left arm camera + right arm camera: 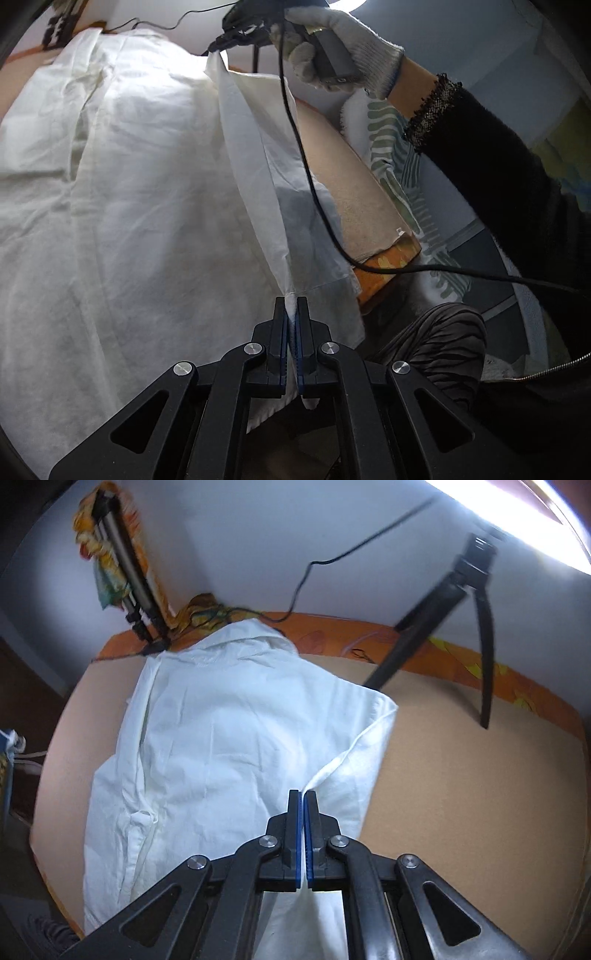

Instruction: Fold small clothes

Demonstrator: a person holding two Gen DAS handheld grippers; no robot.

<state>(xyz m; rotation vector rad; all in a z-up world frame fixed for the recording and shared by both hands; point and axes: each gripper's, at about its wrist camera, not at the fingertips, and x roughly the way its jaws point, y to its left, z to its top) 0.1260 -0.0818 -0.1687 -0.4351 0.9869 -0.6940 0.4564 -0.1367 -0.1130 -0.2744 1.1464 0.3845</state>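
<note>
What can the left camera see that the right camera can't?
Only the left wrist view shows a gloved hand with a dark sleeve, holding the right gripper shut on a lifted flap of the shirt.

Only the right wrist view shows a black tripod standing on the table and the shirt's collar.

Both show the white shirt on the tan table, with closed fingers pinching its cloth: the left gripper does too.

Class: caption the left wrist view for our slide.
Left tool and right tool pinch a white shirt's edge taut.
</note>
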